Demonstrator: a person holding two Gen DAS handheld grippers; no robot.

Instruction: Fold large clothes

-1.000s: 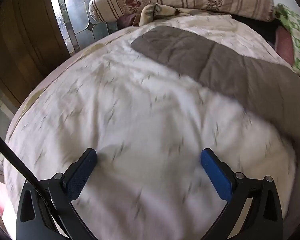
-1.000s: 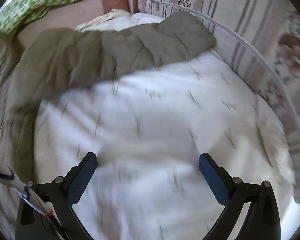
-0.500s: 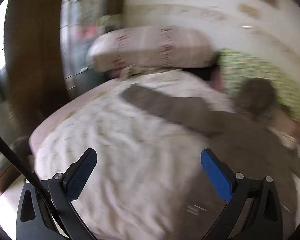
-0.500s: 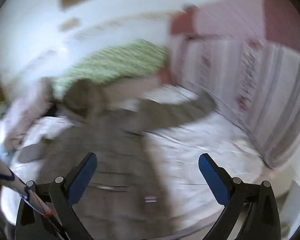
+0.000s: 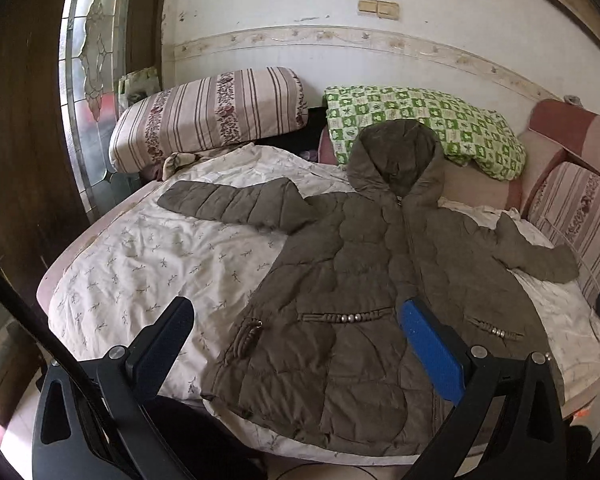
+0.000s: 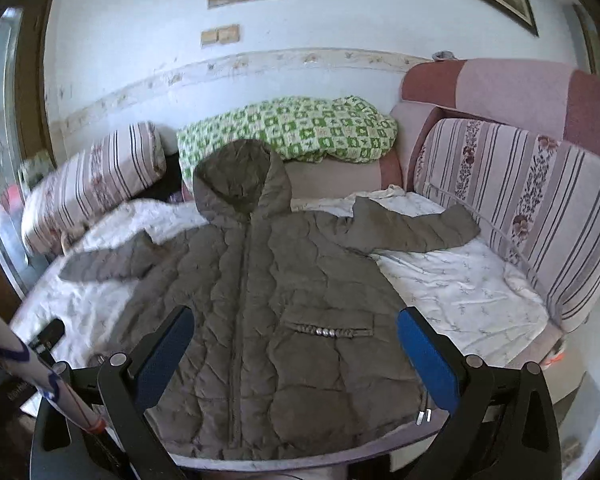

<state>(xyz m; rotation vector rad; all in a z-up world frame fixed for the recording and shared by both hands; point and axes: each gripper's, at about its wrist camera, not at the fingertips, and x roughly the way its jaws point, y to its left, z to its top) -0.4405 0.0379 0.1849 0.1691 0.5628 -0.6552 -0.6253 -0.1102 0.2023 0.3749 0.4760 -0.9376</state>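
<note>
- Left gripper (image 5: pixel 296 336): jaws spread wide, holding nothing, above the bed's near edge.
- Right gripper (image 6: pixel 296 336): jaws likewise spread, empty.
- Olive hooded puffer jacket (image 6: pixel 284 288) lies flat on the white sheet (image 5: pixel 148 256), front up, hood toward 12 o'clock, sleeves toward 10 and 2.

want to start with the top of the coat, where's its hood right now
In both wrist views the hood lies at the coat's far end, up against the green checked quilt, right of the striped pillow.
</note>
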